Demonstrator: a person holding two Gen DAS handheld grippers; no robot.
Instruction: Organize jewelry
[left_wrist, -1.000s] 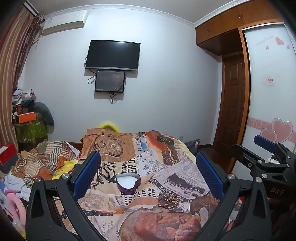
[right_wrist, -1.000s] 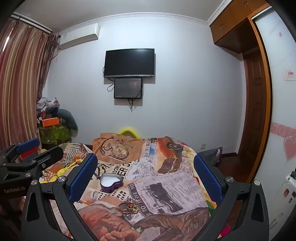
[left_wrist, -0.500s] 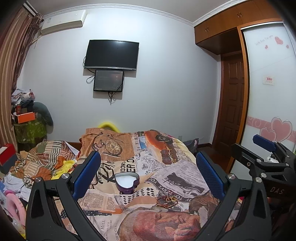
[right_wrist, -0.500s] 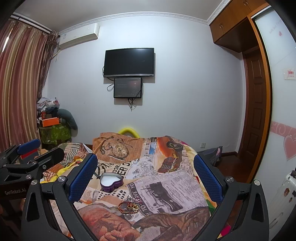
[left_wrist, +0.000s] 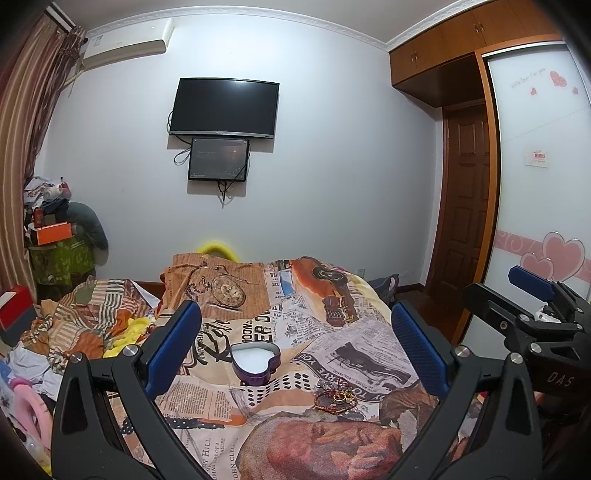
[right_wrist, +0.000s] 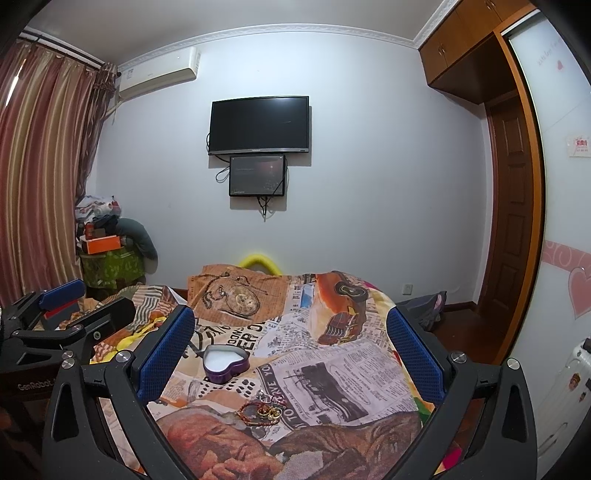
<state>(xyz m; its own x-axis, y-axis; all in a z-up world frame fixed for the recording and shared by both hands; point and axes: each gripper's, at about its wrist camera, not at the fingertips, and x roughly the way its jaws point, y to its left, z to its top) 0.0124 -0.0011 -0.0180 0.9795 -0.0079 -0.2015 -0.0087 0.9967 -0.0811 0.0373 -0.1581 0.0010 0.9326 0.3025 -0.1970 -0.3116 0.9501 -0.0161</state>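
Both the left gripper and the right gripper hang above the bed with jaws spread wide, gripping nothing. On the newspaper-print bedspread sits an open purple heart-shaped tin box. At about 4 o'clock from it, slightly apart, lies a small tangle of jewelry, seemingly a red beaded bracelet and gold rings.

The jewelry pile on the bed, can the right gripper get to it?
Probably yes. The right gripper is open and holds nothing, and the jewelry pile lies uncovered on the bedspread between its fingers, with nothing in between.
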